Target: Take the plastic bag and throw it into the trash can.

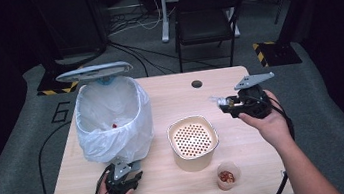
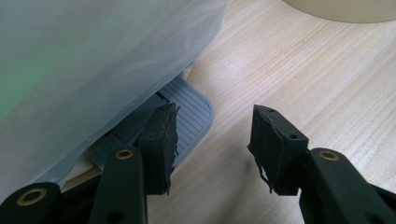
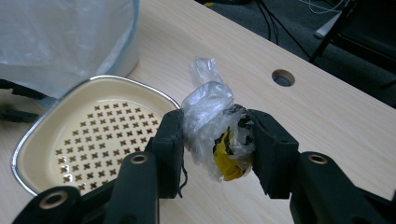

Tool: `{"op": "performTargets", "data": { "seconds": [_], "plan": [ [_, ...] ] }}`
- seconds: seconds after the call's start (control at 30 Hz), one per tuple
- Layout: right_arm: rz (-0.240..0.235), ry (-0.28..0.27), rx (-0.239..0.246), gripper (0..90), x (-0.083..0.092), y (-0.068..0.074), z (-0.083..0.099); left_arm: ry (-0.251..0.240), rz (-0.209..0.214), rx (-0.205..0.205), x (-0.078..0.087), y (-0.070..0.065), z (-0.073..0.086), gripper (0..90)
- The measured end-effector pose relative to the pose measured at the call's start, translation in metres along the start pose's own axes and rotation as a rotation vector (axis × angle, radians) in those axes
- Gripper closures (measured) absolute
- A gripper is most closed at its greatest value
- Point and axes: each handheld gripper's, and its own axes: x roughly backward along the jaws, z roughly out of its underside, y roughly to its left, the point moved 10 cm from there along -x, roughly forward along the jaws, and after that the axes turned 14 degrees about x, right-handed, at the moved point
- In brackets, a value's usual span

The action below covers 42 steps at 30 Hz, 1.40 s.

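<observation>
A pedal bin lined with a white bag (image 1: 112, 120) stands at the table's left with its grey lid (image 1: 93, 71) raised. My left gripper (image 1: 122, 176) sits low at the bin's foot. In the left gripper view its jaws (image 2: 215, 119) stand apart with nothing between them, and the left finger (image 2: 161, 140) lies over the ribbed grey pedal (image 2: 189, 114). My right gripper (image 1: 222, 103) hovers above the table's right side, shut on a crumpled clear wrapper (image 3: 210, 121) with something yellow and black inside.
A cream perforated basket (image 1: 193, 137) stands mid-table, below and left of the right gripper. A small clear cup with red bits (image 1: 227, 175) sits near the front edge. A cable hole (image 1: 196, 83) is at the back. A folding chair (image 1: 205, 17) stands beyond the table.
</observation>
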Motion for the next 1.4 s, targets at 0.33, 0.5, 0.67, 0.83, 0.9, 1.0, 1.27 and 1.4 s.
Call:
{"op": "performTargets", "data": {
  "seconds": [0.33,0.5,0.67,0.83,0.9,1.0,1.27,1.4],
  "plan": [
    [-0.045,-0.016,0.044,57.3,-0.002,0.023,-0.029,-0.001,0.002,-0.001,0.0,0.0,0.0,51.0],
    [-0.062,-0.031,0.077,57.4,-0.004,0.034,-0.045,-0.005,-0.002,0.001,0.0,0.0,0.0,51.0],
    [-0.086,-0.042,0.096,57.4,-0.006,0.044,-0.056,-0.007,0.001,0.002,0.0,0.0,0.0,51.0],
    [-0.115,-0.063,0.117,57.3,-0.008,0.055,-0.073,-0.002,0.003,-0.001,0.0,0.0,0.0,51.0],
    [-0.12,-0.066,0.121,57.4,-0.009,0.058,-0.078,-0.001,0.003,0.0,0.0,0.0,0.0,51.0],
    [-0.135,-0.069,0.132,57.3,-0.011,0.063,-0.085,-0.014,0.001,0.006,-0.001,0.0,-0.001,51.0],
    [-0.175,-0.088,0.148,57.3,-0.018,0.076,-0.1,-0.015,-0.001,0.009,-0.001,0.0,-0.001,51.0],
    [-0.191,-0.101,0.156,57.3,-0.021,0.081,-0.109,-0.001,0.002,0.003,0.0,0.0,0.0,51.0]
  ]
}}
